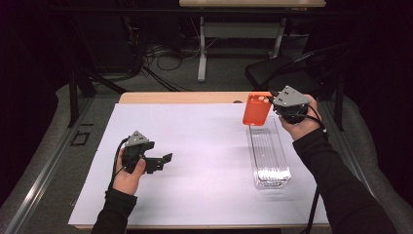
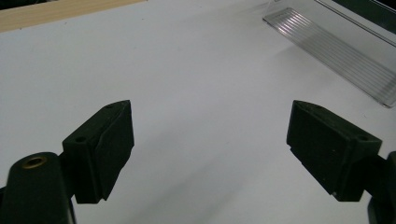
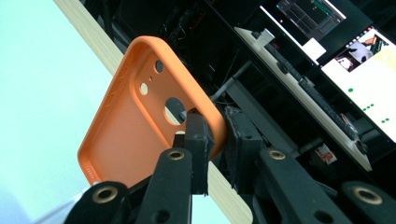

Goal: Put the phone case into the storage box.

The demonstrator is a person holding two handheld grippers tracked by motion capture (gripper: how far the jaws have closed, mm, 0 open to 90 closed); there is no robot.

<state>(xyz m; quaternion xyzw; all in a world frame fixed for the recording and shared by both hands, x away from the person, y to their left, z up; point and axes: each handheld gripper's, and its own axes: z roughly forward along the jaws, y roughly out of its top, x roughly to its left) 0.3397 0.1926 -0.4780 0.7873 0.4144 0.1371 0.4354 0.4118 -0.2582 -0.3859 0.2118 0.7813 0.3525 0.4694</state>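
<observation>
My right gripper pinches the orange case by its edge above the tray, probably carrying; left gripper open, empty. Next: lower it in.

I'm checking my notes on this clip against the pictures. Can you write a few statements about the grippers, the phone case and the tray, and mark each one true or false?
1. The right gripper pinches the orange phone case by its edge. True.
2. The left gripper holds the clear tray. False: its jaws stand open over the white sheet, nothing between them.
3. The phone case lies flat inside the tray. False: it is held up above the tray's far end.
4. The tray has nothing in it. True.
</observation>
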